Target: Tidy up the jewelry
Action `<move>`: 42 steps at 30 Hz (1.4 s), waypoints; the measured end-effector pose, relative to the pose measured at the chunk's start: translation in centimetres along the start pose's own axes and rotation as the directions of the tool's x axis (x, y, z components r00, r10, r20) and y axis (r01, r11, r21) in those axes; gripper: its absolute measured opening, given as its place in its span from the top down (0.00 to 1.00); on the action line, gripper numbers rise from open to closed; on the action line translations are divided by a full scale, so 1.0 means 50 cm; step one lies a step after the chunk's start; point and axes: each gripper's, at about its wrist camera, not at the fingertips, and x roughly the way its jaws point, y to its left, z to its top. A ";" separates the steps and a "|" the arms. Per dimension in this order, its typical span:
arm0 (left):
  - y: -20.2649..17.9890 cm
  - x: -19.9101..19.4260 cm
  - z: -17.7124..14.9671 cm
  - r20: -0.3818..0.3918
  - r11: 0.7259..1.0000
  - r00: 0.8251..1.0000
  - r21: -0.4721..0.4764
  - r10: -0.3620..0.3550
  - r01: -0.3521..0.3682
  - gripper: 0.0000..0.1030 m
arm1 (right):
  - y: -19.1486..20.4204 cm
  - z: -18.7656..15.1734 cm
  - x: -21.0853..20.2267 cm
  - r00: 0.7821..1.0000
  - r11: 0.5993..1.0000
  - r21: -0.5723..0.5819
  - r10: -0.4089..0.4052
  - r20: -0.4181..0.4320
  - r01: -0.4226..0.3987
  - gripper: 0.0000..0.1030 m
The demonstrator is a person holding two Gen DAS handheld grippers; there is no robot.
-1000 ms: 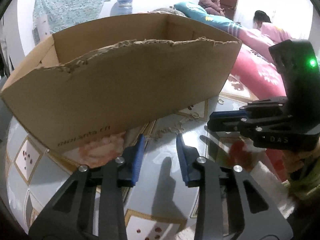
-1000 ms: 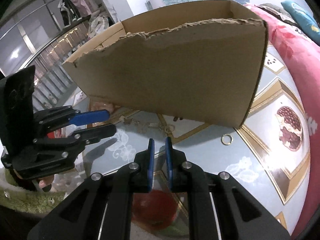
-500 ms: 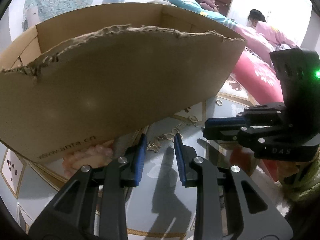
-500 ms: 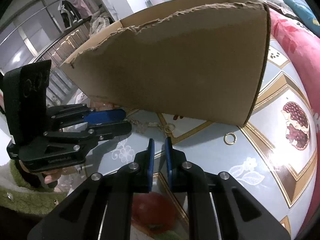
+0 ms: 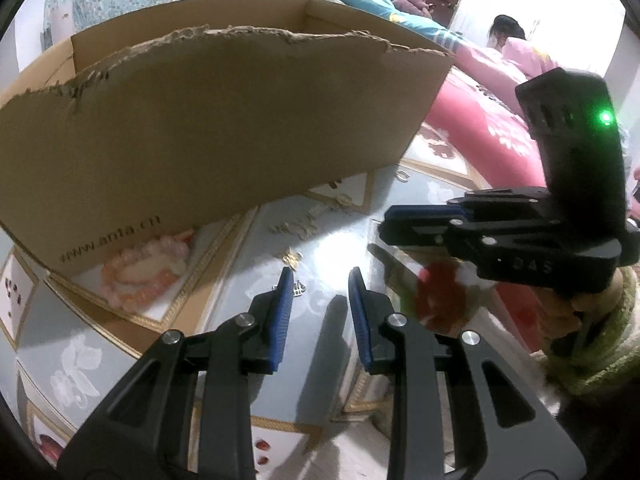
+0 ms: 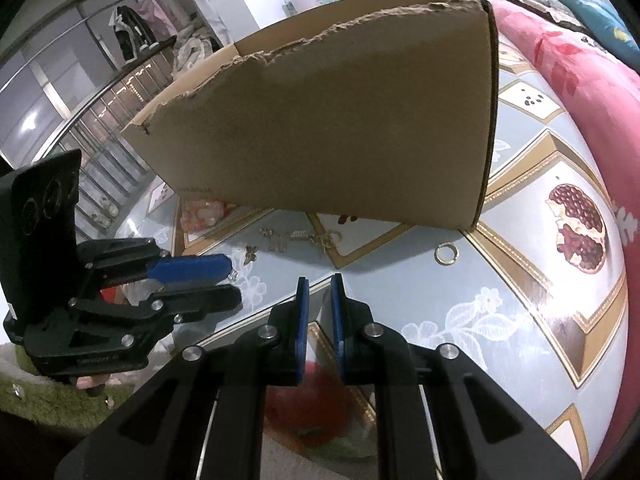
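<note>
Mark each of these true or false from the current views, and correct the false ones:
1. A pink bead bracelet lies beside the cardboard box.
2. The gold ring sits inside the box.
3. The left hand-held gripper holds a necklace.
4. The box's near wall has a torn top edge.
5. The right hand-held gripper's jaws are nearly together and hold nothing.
1. True. The pink bead bracelet lies on the table at the foot of the cardboard box.
2. False. The gold ring lies on the table, outside the box.
3. False. The left hand-held gripper is open and empty above small gold pieces.
4. True.
5. True for the right hand-held gripper.
</note>
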 end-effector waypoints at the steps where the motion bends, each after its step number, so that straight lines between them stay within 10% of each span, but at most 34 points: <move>1: -0.001 -0.002 -0.003 -0.001 1.000 1.000 -0.005 -0.006 0.006 0.74 | 0.001 -0.001 0.001 1.000 1.000 0.000 0.000 0.000 0.000 0.89; 24: -0.034 0.005 -0.005 -0.020 0.970 0.975 0.110 0.220 -0.217 0.76 | 0.010 -0.016 0.008 1.000 1.000 -0.005 0.008 0.012 -0.008 0.89; 42: -0.034 -0.004 -0.005 -0.012 0.970 0.976 0.118 0.215 -0.213 0.87 | 0.013 -0.018 -0.007 0.999 1.000 -0.012 0.011 0.037 -0.011 0.89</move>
